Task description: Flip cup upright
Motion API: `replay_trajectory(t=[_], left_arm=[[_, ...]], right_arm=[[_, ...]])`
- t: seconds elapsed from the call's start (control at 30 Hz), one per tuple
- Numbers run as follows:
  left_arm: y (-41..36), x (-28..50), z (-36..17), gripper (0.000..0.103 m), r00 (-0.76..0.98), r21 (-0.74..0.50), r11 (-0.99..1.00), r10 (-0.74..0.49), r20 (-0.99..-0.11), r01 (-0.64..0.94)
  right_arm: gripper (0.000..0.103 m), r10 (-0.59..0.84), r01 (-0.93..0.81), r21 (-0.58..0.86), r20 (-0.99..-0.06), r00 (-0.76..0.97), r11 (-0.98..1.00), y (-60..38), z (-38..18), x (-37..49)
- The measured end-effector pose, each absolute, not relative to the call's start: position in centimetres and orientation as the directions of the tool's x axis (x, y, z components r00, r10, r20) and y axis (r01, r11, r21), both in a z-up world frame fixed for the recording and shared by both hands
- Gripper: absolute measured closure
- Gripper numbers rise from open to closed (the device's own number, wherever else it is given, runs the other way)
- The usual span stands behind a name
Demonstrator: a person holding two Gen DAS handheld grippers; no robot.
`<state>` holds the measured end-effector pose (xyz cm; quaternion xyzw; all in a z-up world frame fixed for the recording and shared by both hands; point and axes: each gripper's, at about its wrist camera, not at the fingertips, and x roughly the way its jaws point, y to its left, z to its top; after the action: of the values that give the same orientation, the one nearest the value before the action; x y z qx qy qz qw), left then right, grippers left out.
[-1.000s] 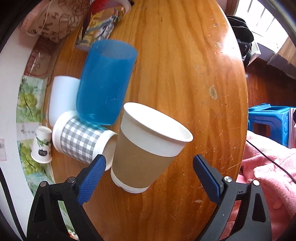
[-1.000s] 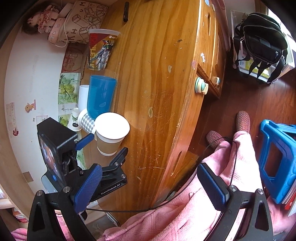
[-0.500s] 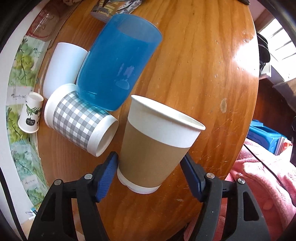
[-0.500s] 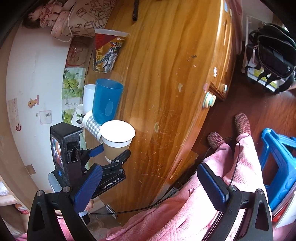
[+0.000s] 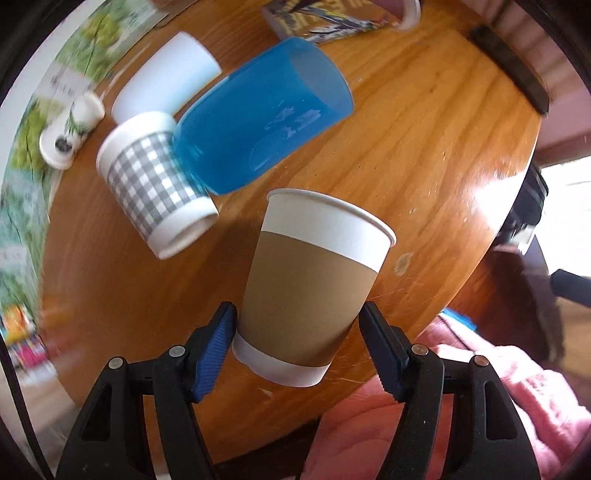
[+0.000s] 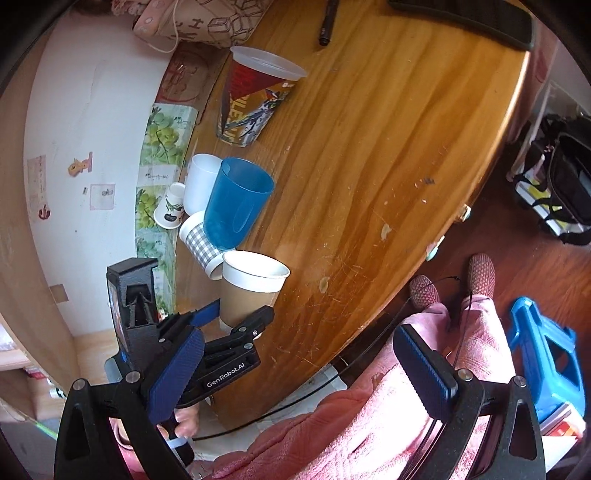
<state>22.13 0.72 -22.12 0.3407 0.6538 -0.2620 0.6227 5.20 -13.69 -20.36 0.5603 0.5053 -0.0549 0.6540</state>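
My left gripper (image 5: 297,349) is shut on a paper cup with a brown sleeve (image 5: 314,284), gripping its lower body, mouth up and tilted a little. In the right wrist view the same cup (image 6: 251,284) is held by the left gripper (image 6: 236,314) near the wooden table's (image 6: 369,147) front left part. Behind it a grey-checked paper cup (image 5: 159,188) lies on its side. My right gripper (image 6: 295,369) is open and empty, off the table edge above a pink cloth.
A blue tumbler (image 5: 258,118), a white cup (image 5: 162,88) and a small printed cup (image 5: 70,136) crowd behind the held cup. A tall printed cup (image 6: 255,99), a pen (image 6: 327,22) and a dark flat object (image 6: 461,18) lie farther back. A blue stool (image 6: 543,362) stands on the floor.
My left gripper closed around the brown-sleeved cup and took hold of it, and the left view swung round. The right gripper stayed open and shifted slightly.
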Motion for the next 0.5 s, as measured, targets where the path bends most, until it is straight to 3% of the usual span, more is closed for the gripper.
replay_trajectory(t=[0.5], left_arm=[[5.5, 20.7, -22.1, 0.031, -0.117, -0.178, 0.917, -0.145, -0.982, 0.357]], right_arm=[[0.0, 0.586, 0.545, 0.66, -0.737, 0.335, 0.518, -14.9, -21.3, 7.8]])
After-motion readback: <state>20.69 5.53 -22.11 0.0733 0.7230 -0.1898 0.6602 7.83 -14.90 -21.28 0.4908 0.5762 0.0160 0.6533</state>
